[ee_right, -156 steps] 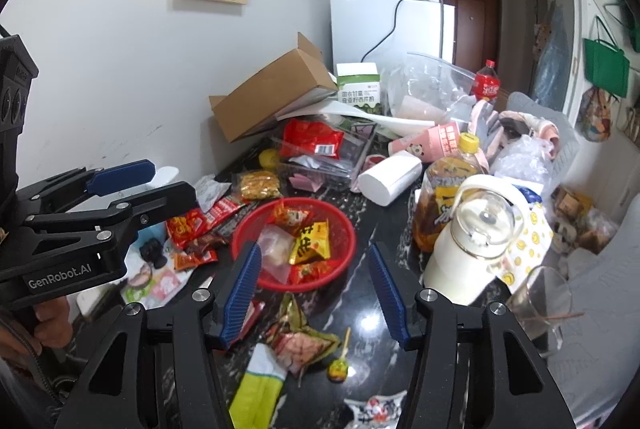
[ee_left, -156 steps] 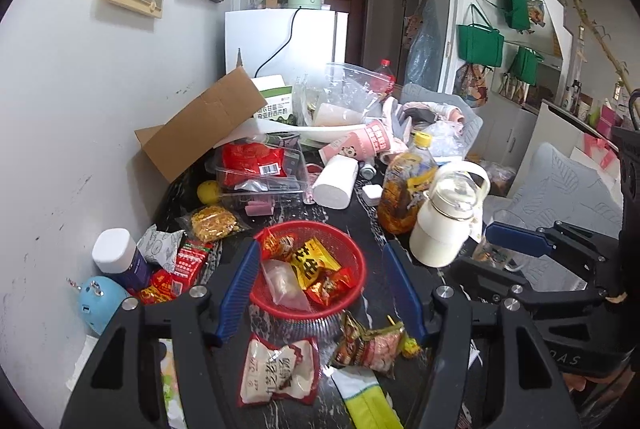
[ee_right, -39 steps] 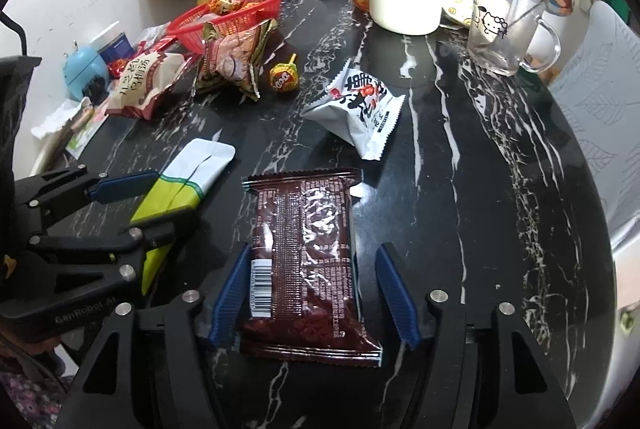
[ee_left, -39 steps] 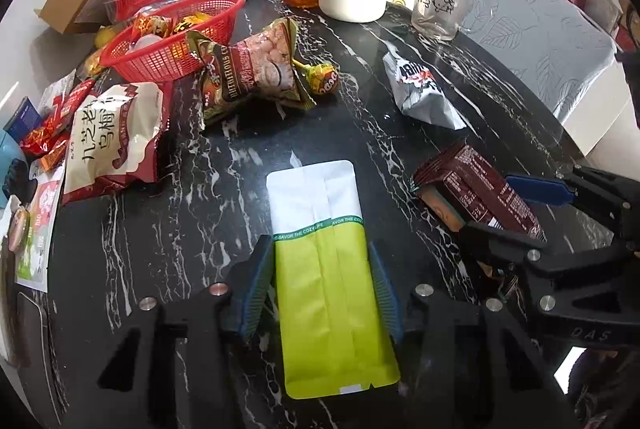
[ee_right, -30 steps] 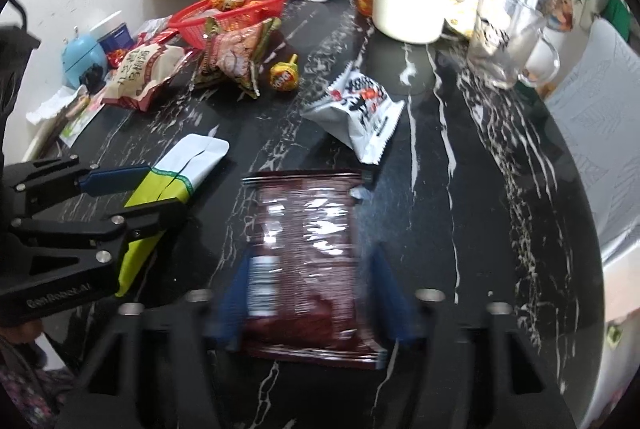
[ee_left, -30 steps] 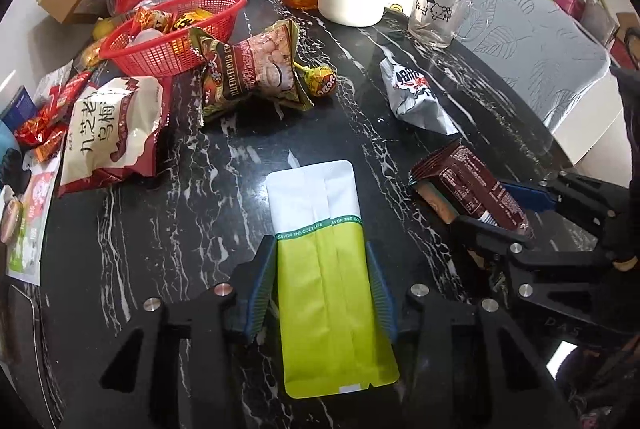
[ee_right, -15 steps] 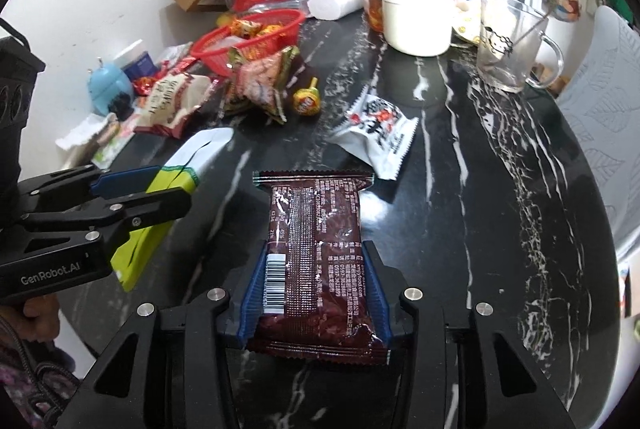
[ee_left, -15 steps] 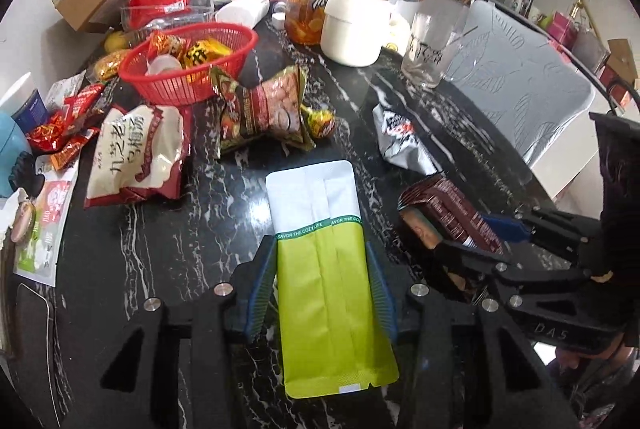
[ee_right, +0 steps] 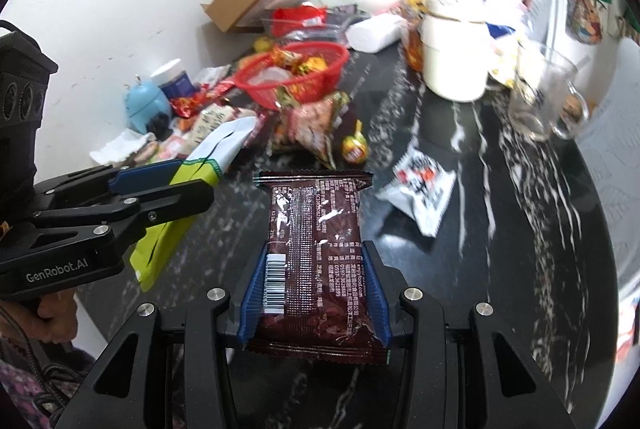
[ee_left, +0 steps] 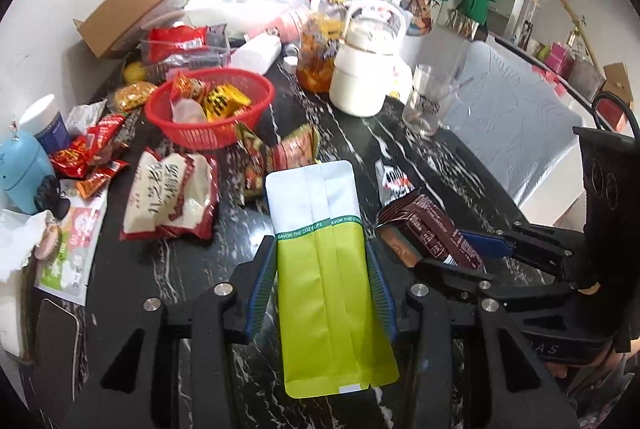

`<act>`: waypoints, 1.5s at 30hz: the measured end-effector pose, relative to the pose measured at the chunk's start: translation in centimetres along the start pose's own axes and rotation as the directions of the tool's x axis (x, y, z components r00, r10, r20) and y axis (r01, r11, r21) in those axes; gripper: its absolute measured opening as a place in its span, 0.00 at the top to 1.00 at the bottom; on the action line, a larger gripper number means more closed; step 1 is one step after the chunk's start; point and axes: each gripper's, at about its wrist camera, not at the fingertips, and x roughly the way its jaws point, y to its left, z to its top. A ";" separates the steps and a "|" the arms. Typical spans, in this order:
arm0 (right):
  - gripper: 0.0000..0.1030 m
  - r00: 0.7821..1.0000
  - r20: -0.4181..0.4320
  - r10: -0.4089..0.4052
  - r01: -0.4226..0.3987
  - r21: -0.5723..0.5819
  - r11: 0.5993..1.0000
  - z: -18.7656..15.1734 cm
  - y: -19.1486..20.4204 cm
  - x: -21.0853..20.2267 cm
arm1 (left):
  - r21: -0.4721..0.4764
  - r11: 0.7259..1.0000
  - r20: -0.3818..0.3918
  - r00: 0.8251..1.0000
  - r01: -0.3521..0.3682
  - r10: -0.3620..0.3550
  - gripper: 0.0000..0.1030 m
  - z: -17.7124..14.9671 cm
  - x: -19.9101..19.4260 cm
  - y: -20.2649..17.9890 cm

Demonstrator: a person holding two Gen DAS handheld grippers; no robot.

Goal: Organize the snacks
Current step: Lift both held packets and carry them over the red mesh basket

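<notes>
My left gripper (ee_left: 320, 263) is shut on a green-and-white pouch (ee_left: 324, 253), held above the black marble table (ee_left: 192, 261). My right gripper (ee_right: 314, 269) is shut on a dark brown snack pack (ee_right: 314, 241), also lifted off the table. In the left wrist view the brown snack pack (ee_left: 430, 229) and the right gripper (ee_left: 472, 255) sit to the right. In the right wrist view the green-and-white pouch (ee_right: 200, 173) and the left gripper (ee_right: 176, 185) sit to the left. A red basket (ee_left: 208, 109) holding several snacks stands farther back.
Loose snack bags lie before the basket: a red-and-white bag (ee_left: 172, 197), a brown-red bag (ee_left: 280, 157), a white packet (ee_right: 420, 185) and a lollipop (ee_right: 354, 147). A white jug (ee_left: 364, 69), a glass mug (ee_right: 540, 97), a cardboard box (ee_left: 136, 5) and a blue toy (ee_left: 22, 169) crowd the back.
Both grippers have risen from the table with their packs. The right jaws closed in on the brown pack. The view tilted up, showing more of the room.
</notes>
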 end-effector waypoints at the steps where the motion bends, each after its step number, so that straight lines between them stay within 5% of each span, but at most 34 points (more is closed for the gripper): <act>1: 0.57 1.000 0.004 0.005 -0.005 -0.012 1.000 0.3 0.2 0.0 | -0.006 1.000 0.009 1.000 -0.002 0.002 0.58 0.3 -0.3 0.2; 26: 0.57 0.985 0.144 0.100 -0.078 -0.150 0.986 11.2 2.8 1.1 | -0.078 0.994 0.254 0.963 -0.070 0.088 0.58 8.6 -3.7 5.8; 45: 0.57 0.970 0.221 0.098 -0.053 -0.199 0.979 21.6 2.4 5.4 | -0.093 0.994 0.348 0.934 -0.058 0.087 0.58 17.6 -0.2 10.0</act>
